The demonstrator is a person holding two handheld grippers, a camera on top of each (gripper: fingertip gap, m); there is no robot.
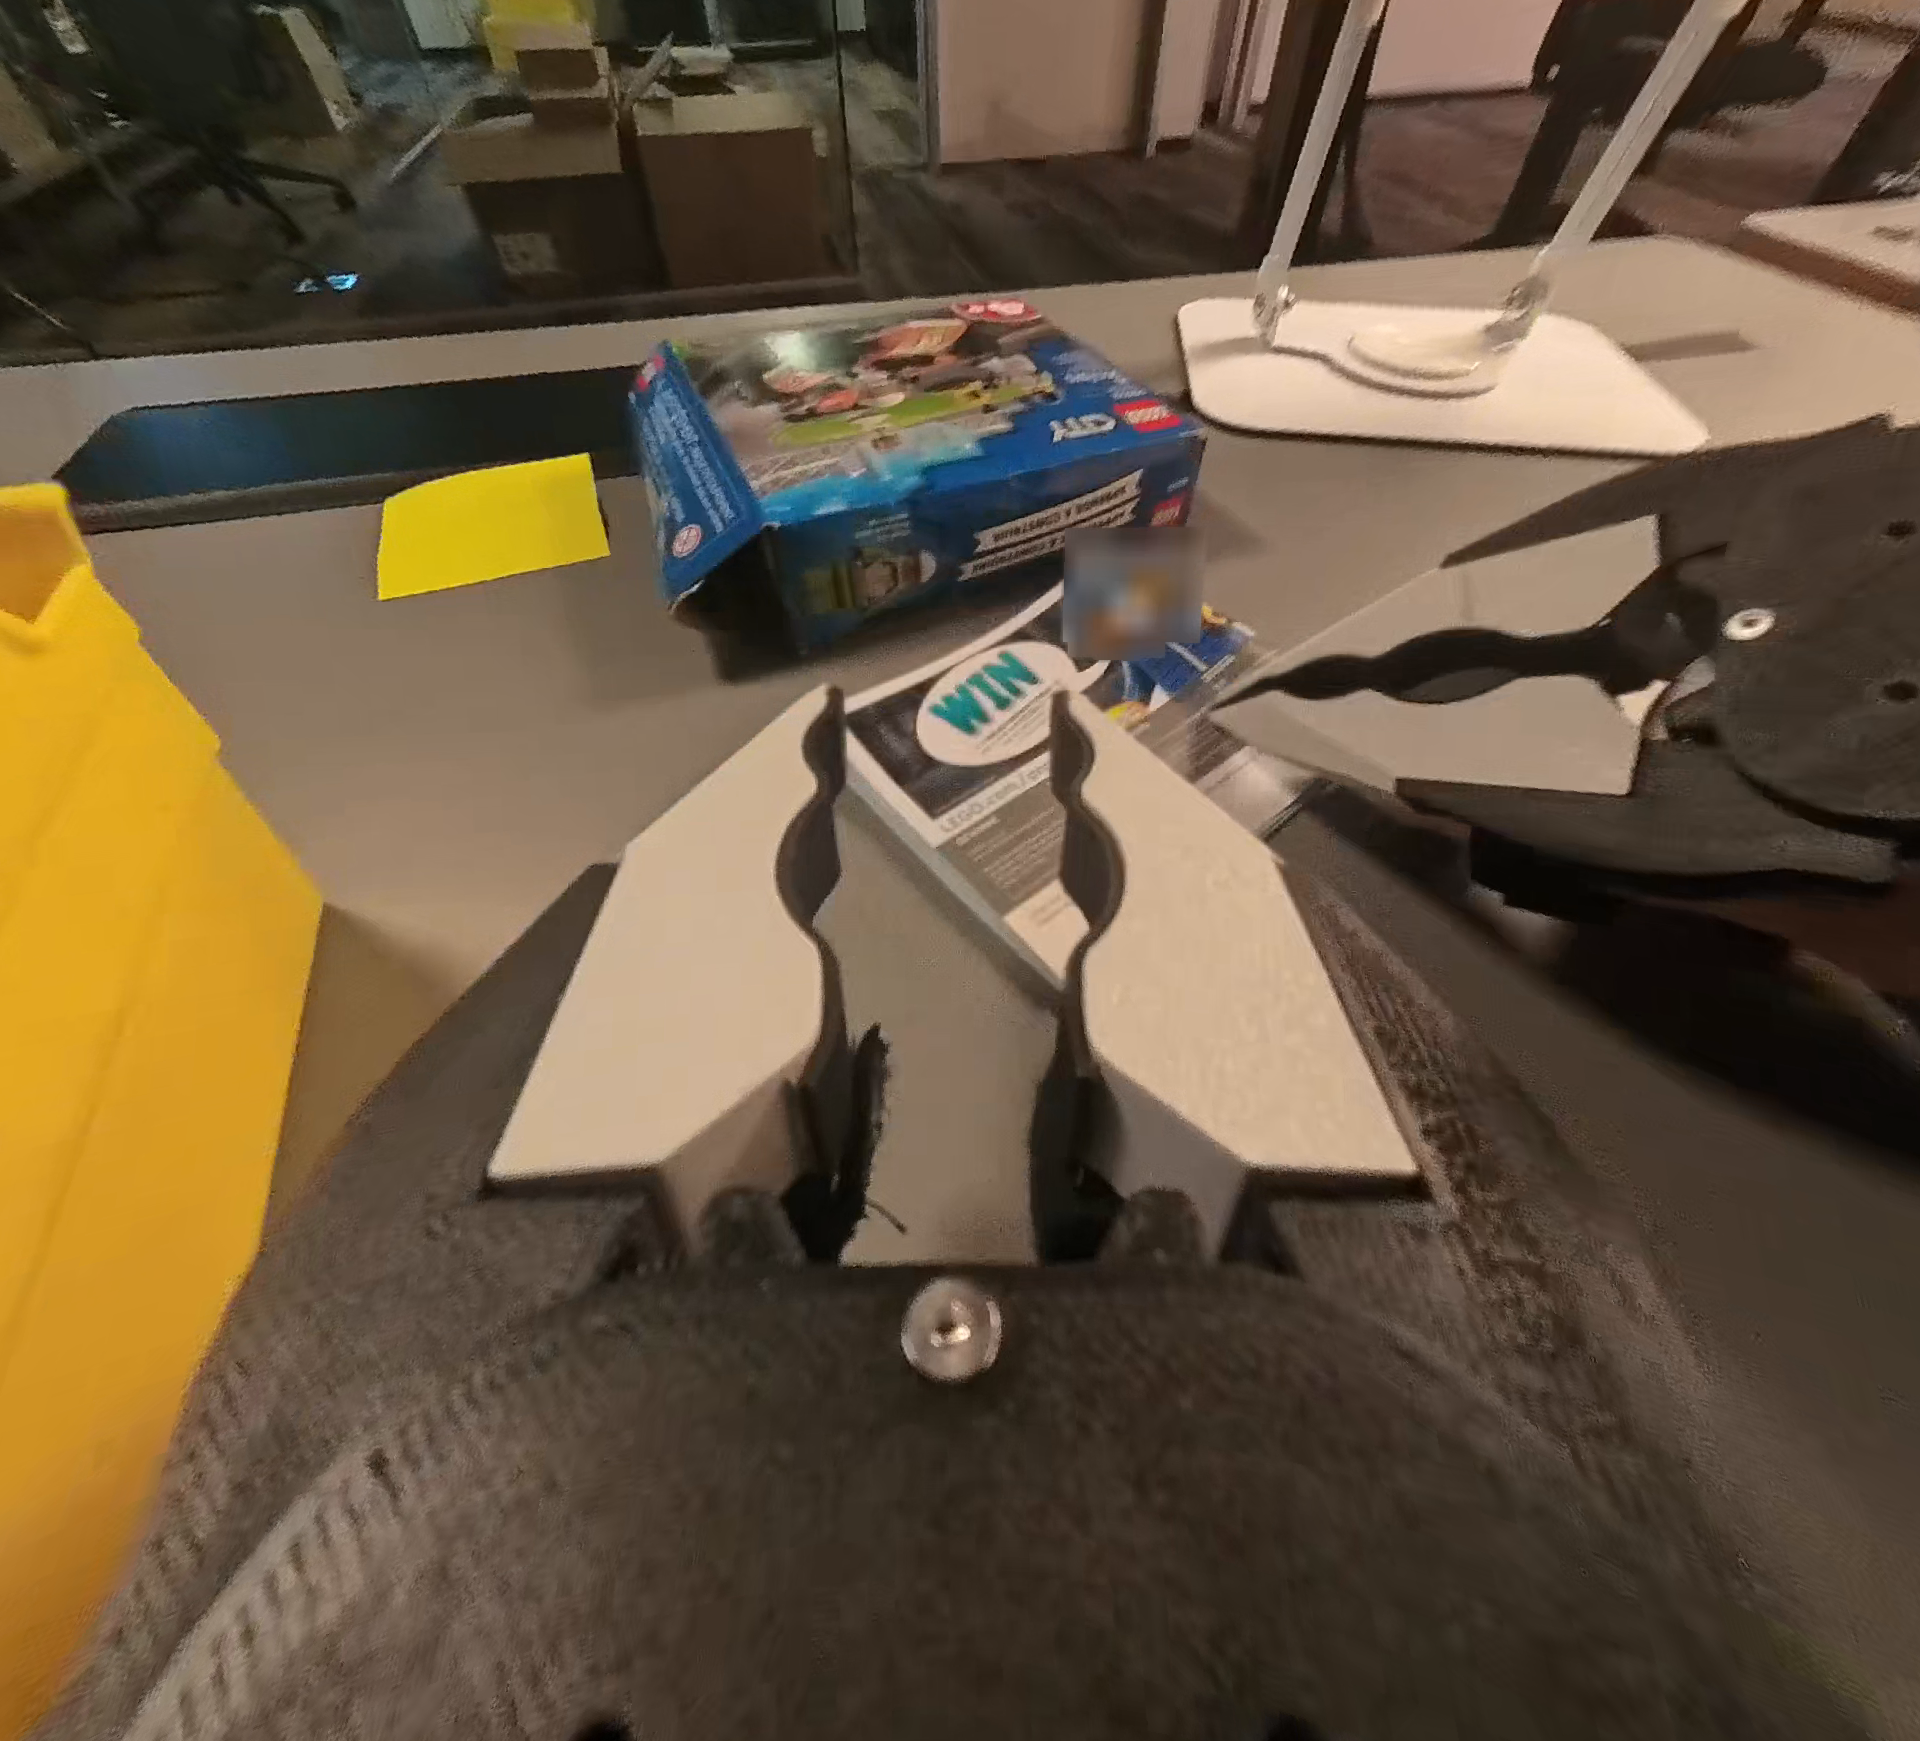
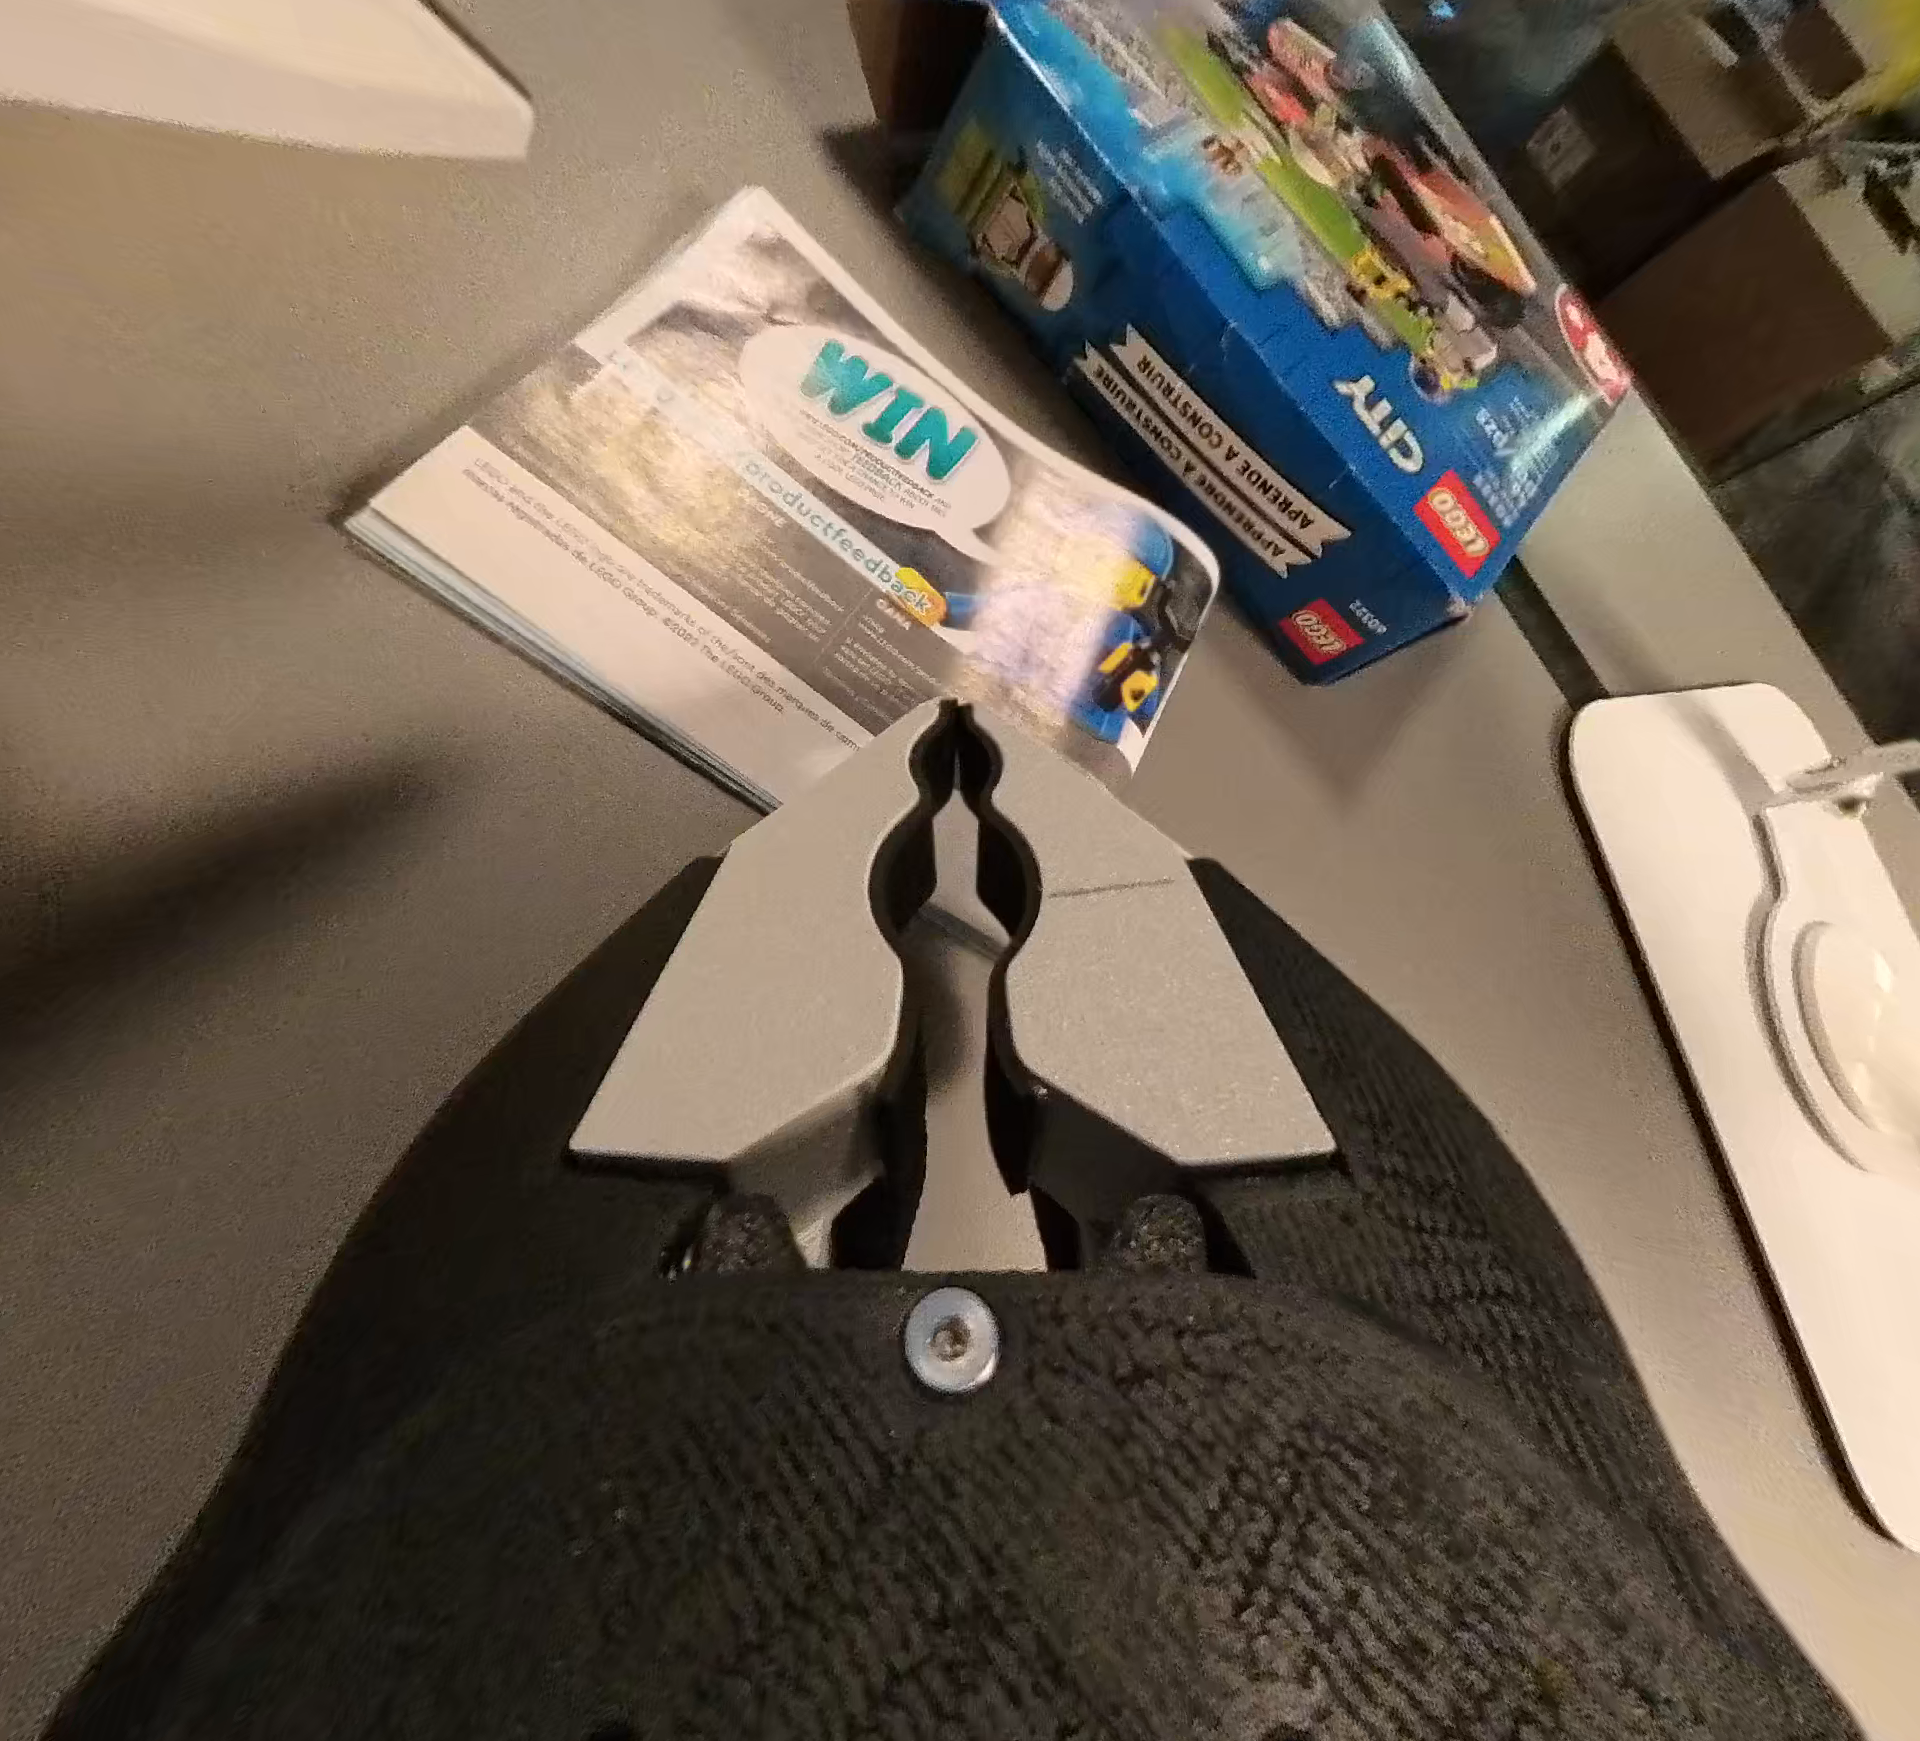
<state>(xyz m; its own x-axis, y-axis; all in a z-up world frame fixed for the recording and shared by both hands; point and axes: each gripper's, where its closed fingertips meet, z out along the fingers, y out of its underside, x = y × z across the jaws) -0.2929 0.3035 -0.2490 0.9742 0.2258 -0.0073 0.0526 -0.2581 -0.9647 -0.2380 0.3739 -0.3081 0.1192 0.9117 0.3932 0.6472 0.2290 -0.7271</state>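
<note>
a: how do the two grippers sit?

b: the left gripper [image 1: 948, 735] reaches level and forward over the grey table [image 1: 416, 756], its pale, wavy-edged fingers parted above the near end of a booklet [image 1: 966, 787], not pressing it. the right gripper [image 2: 954, 715] comes in from the right, angled down, tips closed at the booklet's [image 2: 727, 486] near edge, where the glossy cover curls up; whether a page is pinched i cannot tell.

a: and around them?

b: the thin, rectangular booklet lies flat, long axis running near-left to far-right. just beyond lies a blue cardboard box [image 1: 914, 486], left flap open. farther left, a yellow paper sheet [image 1: 488, 528]; far right, a white stand base [image 1: 1434, 382].
</note>
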